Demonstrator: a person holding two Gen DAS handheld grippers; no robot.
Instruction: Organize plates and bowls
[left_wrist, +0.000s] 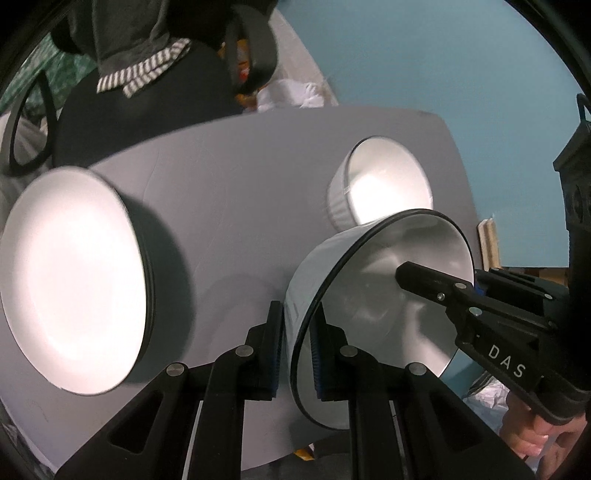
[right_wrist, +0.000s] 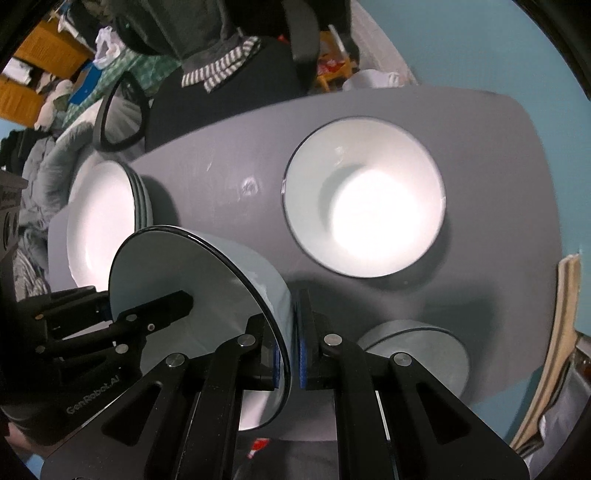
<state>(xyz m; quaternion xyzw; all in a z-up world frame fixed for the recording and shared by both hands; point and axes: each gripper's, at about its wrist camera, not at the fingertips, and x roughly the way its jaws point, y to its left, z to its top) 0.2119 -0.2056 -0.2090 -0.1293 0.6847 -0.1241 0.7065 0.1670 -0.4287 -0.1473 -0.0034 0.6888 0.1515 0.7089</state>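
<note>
Both grippers hold one pale blue bowl with a dark rim, lifted above the grey table. My left gripper is shut on its near rim. My right gripper is shut on the opposite rim of the same bowl. Each gripper's finger shows inside the bowl in the other view. A second white bowl stands on the table beyond; it also shows in the left wrist view. A stack of white plates lies at the left, seen too in the right wrist view.
An upturned pale bowl sits near the table's front right edge. A black chair with striped cloth stands behind the table. A blue wall is at the right. Clutter lies on the floor at the left.
</note>
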